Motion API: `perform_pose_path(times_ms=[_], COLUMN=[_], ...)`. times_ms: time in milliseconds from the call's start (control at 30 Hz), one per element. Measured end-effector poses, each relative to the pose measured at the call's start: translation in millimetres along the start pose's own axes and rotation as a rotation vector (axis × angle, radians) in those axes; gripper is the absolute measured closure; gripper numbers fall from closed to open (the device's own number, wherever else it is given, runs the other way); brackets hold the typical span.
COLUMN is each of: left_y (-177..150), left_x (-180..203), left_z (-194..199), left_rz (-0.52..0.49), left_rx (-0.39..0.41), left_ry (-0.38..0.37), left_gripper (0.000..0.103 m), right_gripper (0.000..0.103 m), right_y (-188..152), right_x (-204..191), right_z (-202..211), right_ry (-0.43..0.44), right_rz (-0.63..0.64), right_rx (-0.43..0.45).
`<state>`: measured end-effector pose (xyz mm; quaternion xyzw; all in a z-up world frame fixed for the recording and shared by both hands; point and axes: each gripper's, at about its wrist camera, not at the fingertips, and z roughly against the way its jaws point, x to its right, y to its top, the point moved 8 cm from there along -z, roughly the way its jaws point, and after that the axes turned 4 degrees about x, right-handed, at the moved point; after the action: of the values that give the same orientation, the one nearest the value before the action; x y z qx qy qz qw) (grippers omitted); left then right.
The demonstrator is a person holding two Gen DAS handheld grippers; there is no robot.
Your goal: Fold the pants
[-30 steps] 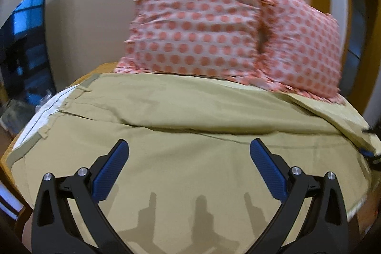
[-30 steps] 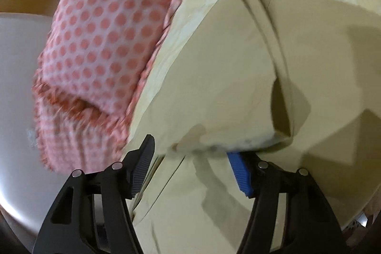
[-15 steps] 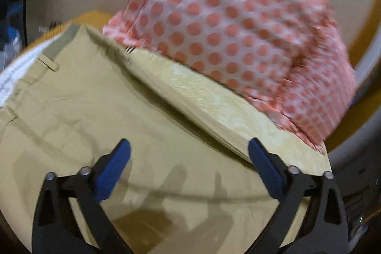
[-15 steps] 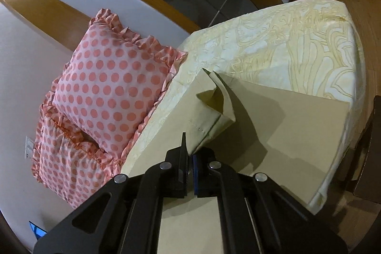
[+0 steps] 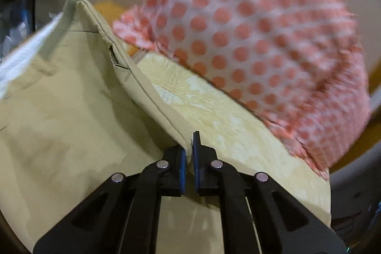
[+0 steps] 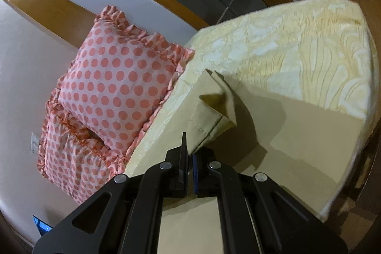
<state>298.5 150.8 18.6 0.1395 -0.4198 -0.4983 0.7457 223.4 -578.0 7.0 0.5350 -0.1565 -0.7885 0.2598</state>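
- Left wrist view: the left gripper is clenched on a seamed edge of the khaki pants, its blue-padded jaws nearly together with the cloth pinched between them.
- From that pinch the gripped edge rises as a taut ridge toward the far left, where the waistband and its pale lining stand lifted.
- Most of the pants spreads over the near left of this view, lying on the pale yellow bedspread.
- To the right of the ridge a strip of bedspread shows bare, and beyond it a pink polka-dot pillow fills the far right, blurred.
- Right wrist view: the right gripper is clamped on a stitched hem of the pants, with the fabric bunched into a small folded peak just beyond the fingertips.
- The rest of the pants lies flat across the near right of the bed, reaching its right edge.
- The patterned bedspread is uncovered at the far right.
- Two ruffled polka-dot pillows lean against the wall on the left, one behind the other, touching the edge of the bedspread.
- A wooden headboard band runs across the wall beyond them.
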Motion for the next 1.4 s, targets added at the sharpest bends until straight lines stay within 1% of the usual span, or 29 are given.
perform_pose_path(times_ms=[33, 67, 100, 167, 233, 267, 333, 433, 600, 633, 733, 800, 833, 867, 900, 933, 967, 1000, 1033, 1067, 1133, 1167, 1233, 1333, 1400], left_y=[-12.5, -20.9, -38.6, -69.7, -103.3, -125.1, -157.0, -178.2, -190.0, -192.4, -194.3, -193.2, -192.6, -191.4, -190.7, -189.9, -186.5, -183.9, -180.9, -175.4, -166.6, -161.2, -156.1, -157.7, -161.9], left_x=[-2.3, -5.5, -12.8, -27.8, -44.2, -55.0, -68.3, -75.0, -73.4, -73.3, -72.3, -71.7, -70.3, -69.1, -68.4, -68.3, -69.4, -70.5, -71.6, -74.1, -77.4, -78.2, -76.1, -63.0, -55.3], left_z=[32.2, 50.1, 77.9, 111.7, 133.4, 142.2, 149.1, 153.5, 159.5, 161.0, 163.3, 165.3, 167.3, 172.3, 176.2, 180.4, 190.1, 196.8, 202.3, 212.7, 228.2, 234.2, 237.3, 225.9, 217.8], left_rz=[-0.002, -0.001, -0.002, 0.0, 0.015, 0.039, 0.073, 0.077, 0.047, 0.028, -0.015, -0.029, -0.045, -0.07, -0.083, -0.093, -0.102, -0.107, -0.11, -0.113, -0.115, -0.112, -0.112, -0.146, -0.169], left_rx=[0.033, 0.048, 0.069, 0.083, 0.069, 0.05, 0.019, 0.011, 0.036, 0.05, 0.06, 0.06, 0.063, 0.072, 0.076, 0.084, 0.113, 0.131, 0.147, 0.186, 0.243, 0.266, 0.283, 0.256, 0.234], left_ry=[-0.024, -0.034, -0.038, -0.027, -0.005, 0.001, 0.019, 0.022, 0.031, 0.033, 0.027, 0.017, 0.014, 0.018, 0.016, 0.025, 0.036, 0.046, 0.056, 0.077, 0.099, 0.104, 0.102, 0.08, 0.062], left_gripper=[0.098, 0.098, 0.098, 0.096, 0.096, 0.096, 0.097, 0.097, 0.096, 0.095, 0.093, 0.089, 0.085, 0.077, 0.061, 0.052, 0.044, 0.038, 0.033, 0.028, 0.025, 0.025, 0.025, 0.025, 0.025], right_gripper=[0.1, 0.1, 0.1, 0.1, 0.1, 0.1, 0.1, 0.1, 0.1, 0.1, 0.1, 0.1, 0.1, 0.099, 0.09, 0.084, 0.068, 0.055, 0.055, 0.055, 0.055, 0.055, 0.055, 0.056, 0.056], right_y=[1.7, 4.0, 5.4, 7.3, 5.3, 3.9, 1.8, 2.1, -2.1, -4.3, -6.5, -6.5, -6.7, -6.8, -5.4, -3.7, 0.4, 5.3, 8.9, 12.4, 16.0, 14.4, 7.3, -9.8, -15.9], right_x=[1.4, 4.8, 8.0, 22.6, 32.6, 36.3, 43.8, 51.8, 59.3, 60.4, 58.9, 56.4, 54.7, 53.0, 51.4, 50.8, 50.5, 52.1, 52.9, 55.1, 63.4, 65.4, 61.9, 47.3, 47.8], right_z=[3.4, 8.2, 11.0, 16.1, 16.0, 15.6, 15.2, 16.1, 21.6, 22.9, 30.6, 36.3, 38.7, 41.3, 44.0, 48.0, 54.4, 61.2, 65.0, 67.8, 69.6, 68.2, 66.1, 60.0, 57.2], right_ry=[-0.002, -0.007, -0.009, -0.018, -0.03, -0.042, -0.061, -0.072, -0.123, -0.135, -0.159, -0.177, -0.187, -0.208, -0.219, -0.22, -0.214, -0.232, -0.25, -0.257, -0.252, -0.225, -0.188, -0.137, -0.166], right_rz=[0.007, 0.012, 0.011, -0.009, -0.014, -0.008, -0.003, -0.011, 0.04, 0.058, 0.101, 0.131, 0.154, 0.182, 0.191, 0.192, 0.192, 0.196, 0.195, 0.189, 0.155, 0.131, 0.121, 0.143, 0.139], right_rx=[0.005, 0.012, 0.016, 0.011, -0.004, -0.008, -0.012, -0.01, -0.002, -0.005, 0.006, 0.019, 0.021, 0.02, 0.027, 0.039, 0.069, 0.103, 0.124, 0.137, 0.13, 0.114, 0.083, 0.015, -0.005])
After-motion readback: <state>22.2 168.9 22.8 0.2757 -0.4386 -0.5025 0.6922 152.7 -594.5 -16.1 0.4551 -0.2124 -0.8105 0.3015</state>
